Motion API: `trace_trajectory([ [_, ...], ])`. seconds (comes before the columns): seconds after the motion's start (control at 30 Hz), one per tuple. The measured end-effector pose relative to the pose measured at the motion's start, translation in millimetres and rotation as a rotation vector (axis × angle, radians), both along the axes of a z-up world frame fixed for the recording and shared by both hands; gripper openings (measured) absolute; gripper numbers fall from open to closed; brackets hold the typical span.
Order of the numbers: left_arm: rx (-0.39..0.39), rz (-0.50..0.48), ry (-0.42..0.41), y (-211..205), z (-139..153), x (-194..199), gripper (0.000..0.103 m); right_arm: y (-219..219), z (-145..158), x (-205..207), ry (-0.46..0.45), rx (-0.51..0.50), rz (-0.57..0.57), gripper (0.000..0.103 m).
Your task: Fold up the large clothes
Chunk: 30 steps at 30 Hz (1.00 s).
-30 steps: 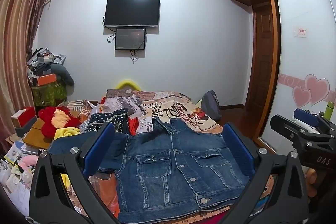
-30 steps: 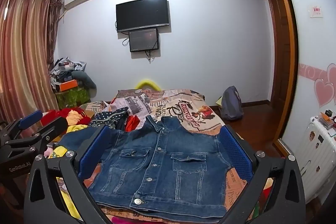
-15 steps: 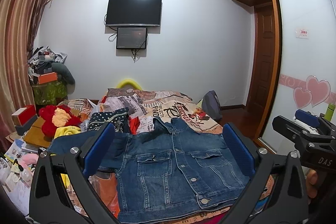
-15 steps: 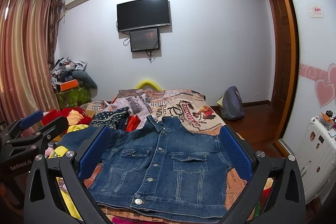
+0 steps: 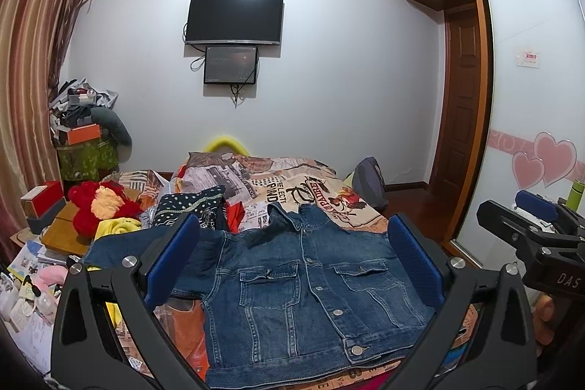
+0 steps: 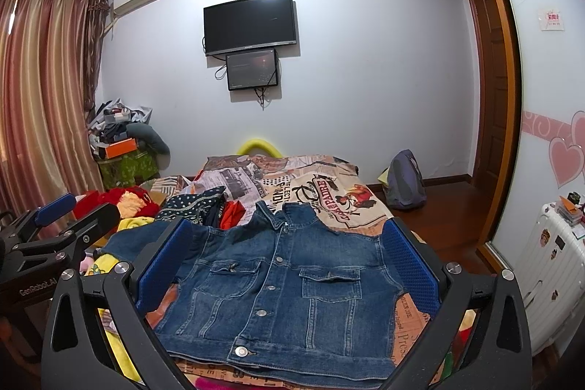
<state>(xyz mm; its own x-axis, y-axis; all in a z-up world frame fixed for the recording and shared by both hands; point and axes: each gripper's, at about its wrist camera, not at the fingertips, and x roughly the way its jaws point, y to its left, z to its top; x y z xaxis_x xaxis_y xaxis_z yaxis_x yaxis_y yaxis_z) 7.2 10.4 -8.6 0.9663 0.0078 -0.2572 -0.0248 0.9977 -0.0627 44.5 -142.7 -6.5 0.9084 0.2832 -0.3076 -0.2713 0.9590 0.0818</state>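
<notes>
Lying buttoned and flat at the bed's [image 5: 329, 185] near edge, the denim jacket [image 5: 310, 287] sits untouched; left gripper [image 5: 292, 265] and right gripper [image 6: 289, 265] hover, jaws spread wide, holding nothing.

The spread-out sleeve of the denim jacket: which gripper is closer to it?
Left. The left gripper hovers beside the sleeve of the denim jacket; the right gripper hovers toward the jacket's opposite side.

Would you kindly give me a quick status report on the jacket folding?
Left gripper and right gripper both open, holding nothing, above the bed. Denim jacket lies flat, buttoned, unfolded. Loose clothes piled beside its collar.
</notes>
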Motion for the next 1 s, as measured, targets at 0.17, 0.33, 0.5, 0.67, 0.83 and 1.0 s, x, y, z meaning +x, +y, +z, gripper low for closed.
trace_trajectory([
  [0.17, -0.003, 0.003, 0.002, 0.6, 1.2, 1.4, 0.103, 0.6, -0.3, 0.0, -0.001, 0.0, 0.0, 0.103],
  [0.33, -0.004, 0.004, 0.001, 1.8, 1.0, 0.0, 0.103, 0.1, -0.3, -0.2, 0.001, 0.001, 0.0, 0.103],
  [0.5, -0.008, 0.005, 0.002, 2.2, 0.7, 0.8, 0.103, 1.9, -0.2, -0.9, 0.0, -0.001, 0.0, 0.103],
  [0.67, -0.009, 0.006, 0.003, 2.6, 0.3, 1.3, 0.103, 1.8, -0.4, -0.8, 0.002, 0.001, 0.0, 0.103],
  [0.83, -0.009, 0.006, 0.003, 2.8, 0.2, 1.2, 0.103, 1.7, -0.6, -0.5, 0.003, 0.001, 0.001, 0.103],
  [1.0, -0.014, 0.008, 0.01, 3.9, -2.4, 4.1, 0.103, 6.4, -4.5, -0.1, 0.008, 0.0, -0.002, 0.103],
])
